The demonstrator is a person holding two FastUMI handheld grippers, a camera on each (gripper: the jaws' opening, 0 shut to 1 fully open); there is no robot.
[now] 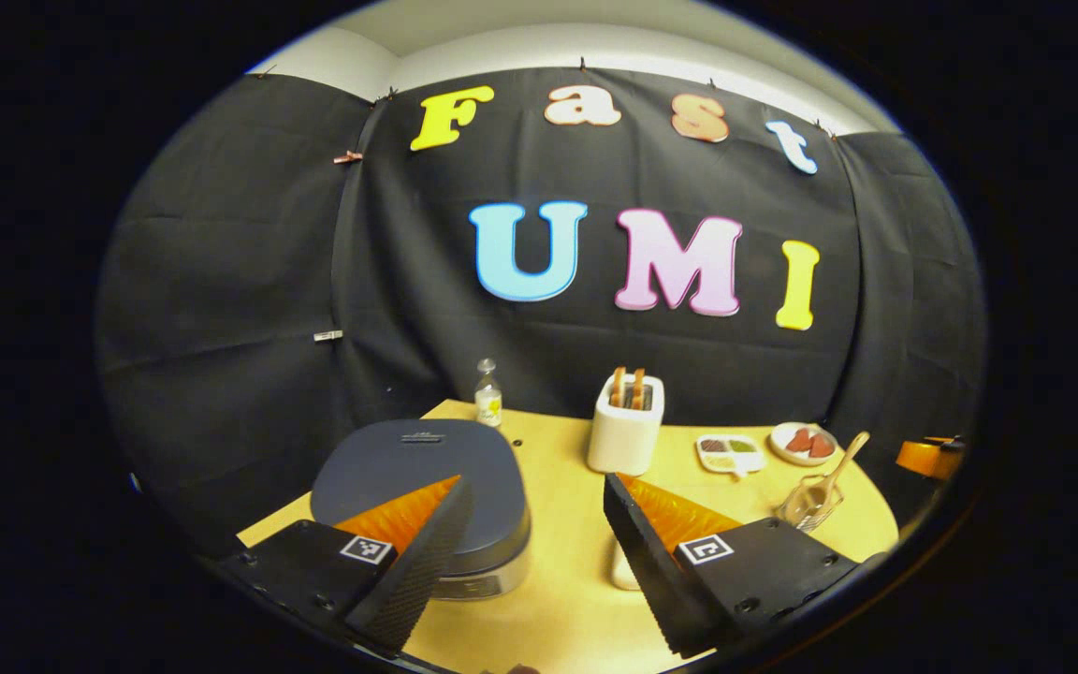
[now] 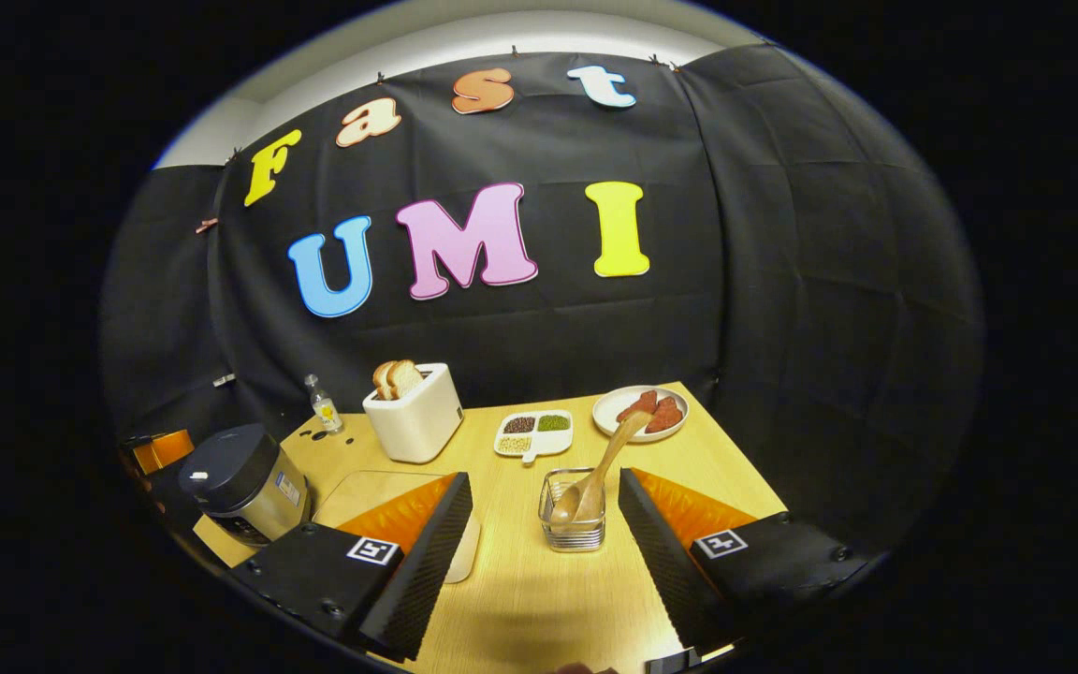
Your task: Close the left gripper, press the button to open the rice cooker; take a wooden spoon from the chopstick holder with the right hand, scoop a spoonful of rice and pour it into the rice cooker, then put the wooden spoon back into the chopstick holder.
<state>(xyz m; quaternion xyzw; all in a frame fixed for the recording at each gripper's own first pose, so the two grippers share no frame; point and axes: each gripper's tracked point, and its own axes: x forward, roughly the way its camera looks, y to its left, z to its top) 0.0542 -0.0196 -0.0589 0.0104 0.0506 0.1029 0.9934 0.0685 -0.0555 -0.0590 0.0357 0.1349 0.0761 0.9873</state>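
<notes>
Black cloth backs the bench (image 2: pixel 520 580), where both tongs, left (image 1: pixel 530 543) and right (image 2: pixel 544 552), hover spread and empty, the lidded rice cooker (image 1: pixel 422 487) near its left edge, the wooden spoon (image 2: pixel 595 473) propped handle-up in its holder (image 2: pixel 575 524) for easy taking.

rice cooker (image 1: pixel 422 491) front behind left claw's finger (image 1: pixel 413 571)
</notes>
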